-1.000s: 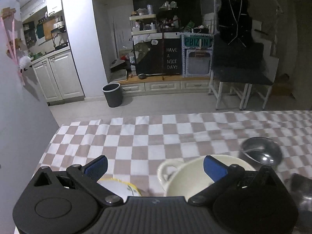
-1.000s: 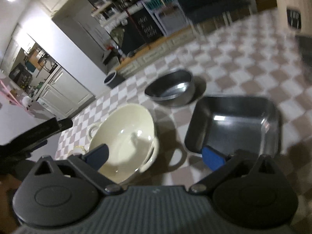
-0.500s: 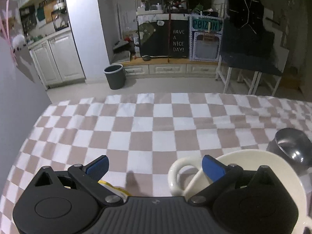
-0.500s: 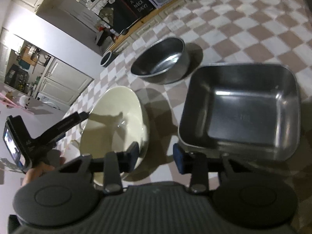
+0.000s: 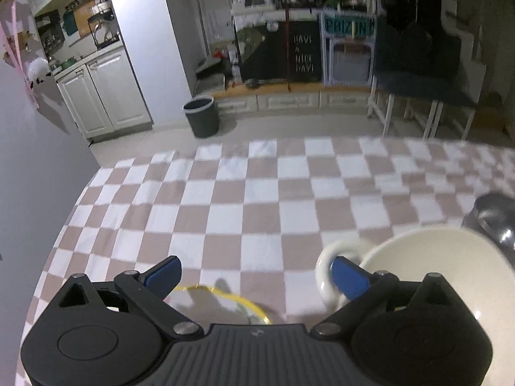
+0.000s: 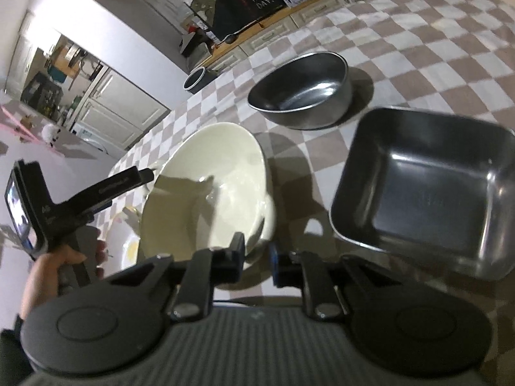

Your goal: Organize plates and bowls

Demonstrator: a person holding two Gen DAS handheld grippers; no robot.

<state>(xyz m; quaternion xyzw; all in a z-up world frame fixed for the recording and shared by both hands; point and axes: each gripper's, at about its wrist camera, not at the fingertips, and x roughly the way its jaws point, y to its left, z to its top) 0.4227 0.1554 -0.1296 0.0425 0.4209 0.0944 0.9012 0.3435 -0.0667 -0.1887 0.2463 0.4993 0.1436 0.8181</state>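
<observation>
My right tongs (image 6: 257,254) have just been closing, and their blue pads now pinch the near loop handle of the cream ceramic bowl with two handles (image 6: 209,193). That bowl sits on the brown-and-white checked cloth over the bench (image 6: 418,48), tipped a little so its rim stands higher on the side towards the square pan.

Just to the right of it lies the square, dark, stainless-steel pan (image 6: 425,186), its near edge lifted slightly off the cloth as far as I can judge. Beyond both, apart from them, stands the round stainless-steel bowl (image 6: 302,96), upright and empty.

My left tongs (image 5: 254,276) are spread wide with nothing pressed between the pads. The right-hand blue pad (image 5: 349,278) sits at the far loop handle of the cream bowl, seemingly inside the loop; whether it touches I cannot tell. Beneath the left tongs a white plate with a yellow rim (image 5: 231,302) lies flat on the cloth, mostly hidden by the tongs' body.

In the right wrist view my left hand (image 6: 61,263) grips the handle of the left tongs beside the cream bowl.

A dark round waste bin (image 5: 202,116) stands on the floor past the bench.
</observation>
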